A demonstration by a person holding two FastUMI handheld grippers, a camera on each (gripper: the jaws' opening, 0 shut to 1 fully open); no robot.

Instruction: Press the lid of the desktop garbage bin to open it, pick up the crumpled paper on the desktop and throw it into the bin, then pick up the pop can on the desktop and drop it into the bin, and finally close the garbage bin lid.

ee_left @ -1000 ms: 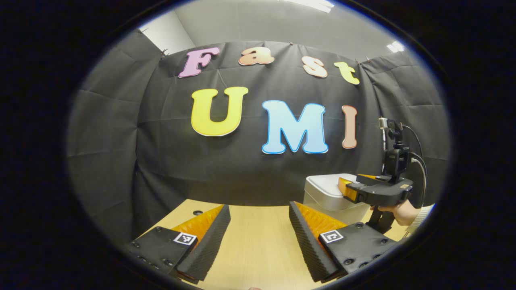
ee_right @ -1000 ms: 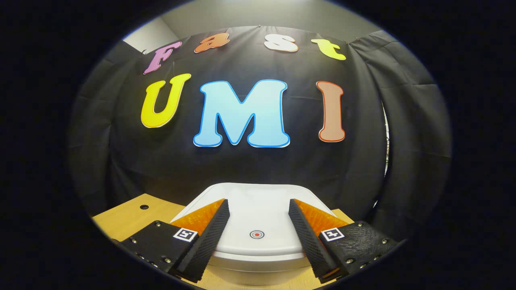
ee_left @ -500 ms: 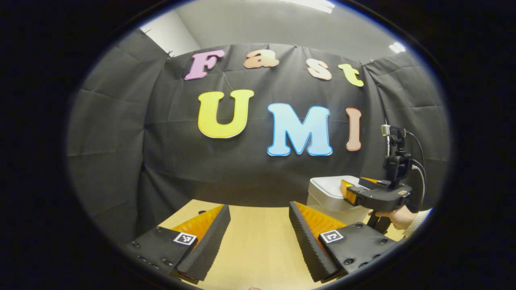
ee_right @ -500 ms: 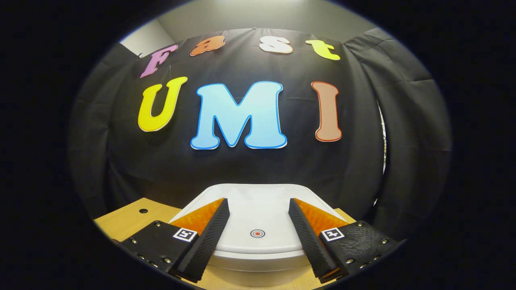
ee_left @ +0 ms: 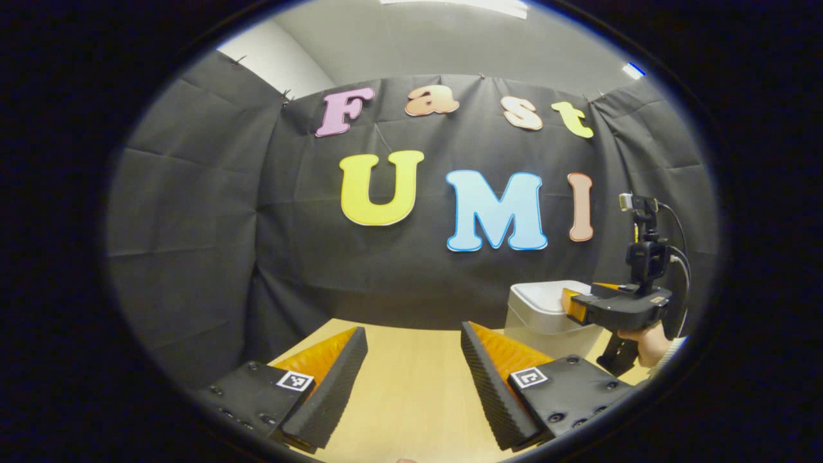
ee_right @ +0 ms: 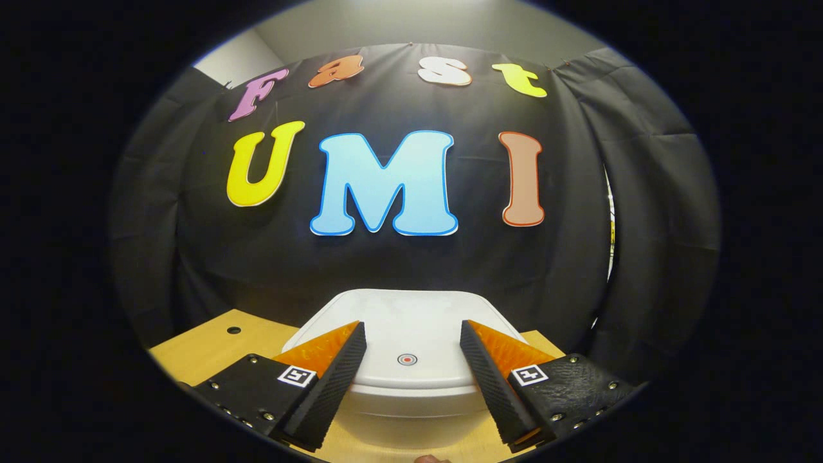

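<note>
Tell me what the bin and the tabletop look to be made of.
Bin: likely plastic, white and smooth with a soft sheen and rounded moulded edges. Tabletop: pale wood or wood-look laminate, matte with faint grain lines; which of the two cannot be told.

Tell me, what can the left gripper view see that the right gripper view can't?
The left gripper view alone shows the right gripper from the side, over the bin, a hand holding it, and the left gripper open over bare table.

The right gripper view alone shows the lid's round red-ringed button, lying between the right gripper's open fingers, and a small hole in the table.

Both share the white garbage bin with its lid down, and the wooden table.
</note>
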